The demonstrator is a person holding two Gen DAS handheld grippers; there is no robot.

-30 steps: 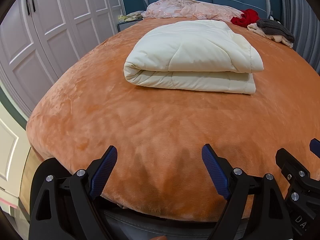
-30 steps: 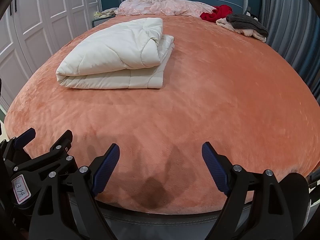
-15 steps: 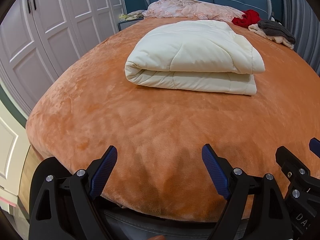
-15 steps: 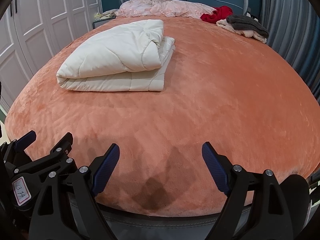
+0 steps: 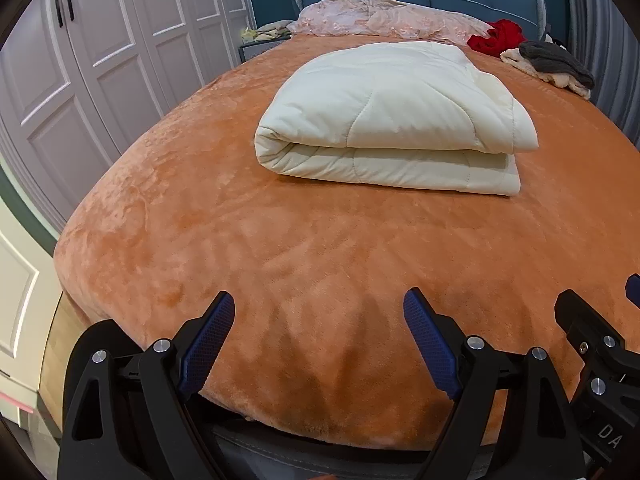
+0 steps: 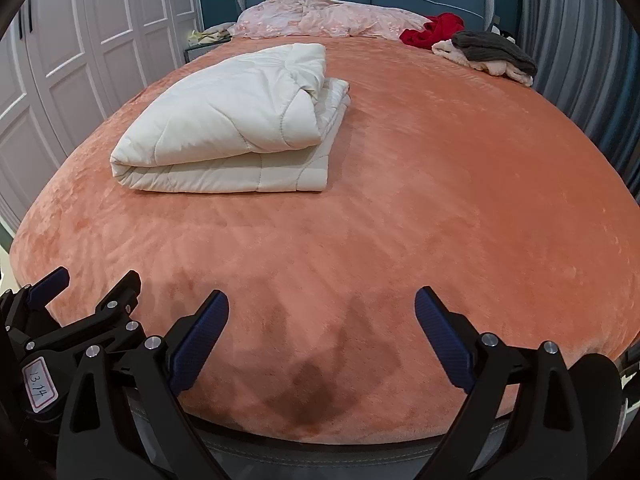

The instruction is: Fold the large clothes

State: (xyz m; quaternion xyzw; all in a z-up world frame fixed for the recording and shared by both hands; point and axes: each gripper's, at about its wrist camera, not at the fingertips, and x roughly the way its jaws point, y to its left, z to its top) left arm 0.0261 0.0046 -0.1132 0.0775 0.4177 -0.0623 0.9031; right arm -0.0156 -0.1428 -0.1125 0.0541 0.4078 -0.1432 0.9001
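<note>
Folded quilt (image 5: 394, 120) on bed (image 5: 280, 264); clothes pile (image 5: 552, 66) behind, right.

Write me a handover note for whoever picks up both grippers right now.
Left gripper: open, empty, above the bed's near edge.
Right gripper: jaws opening, nothing between them, beside the left.
Cream quilt: folded into a thick bundle, lying mid-bed on the orange blanket.
Done: that quilt looks finished.
Left: possibly the pink cover, red garment and grey and cream clothes, all unfolded by the headboard.

near half of the plush orange bedspread (image 6: 400, 208) lies bare; the folded cream quilted duvet (image 6: 232, 128) blocks mid-bed left.
</note>
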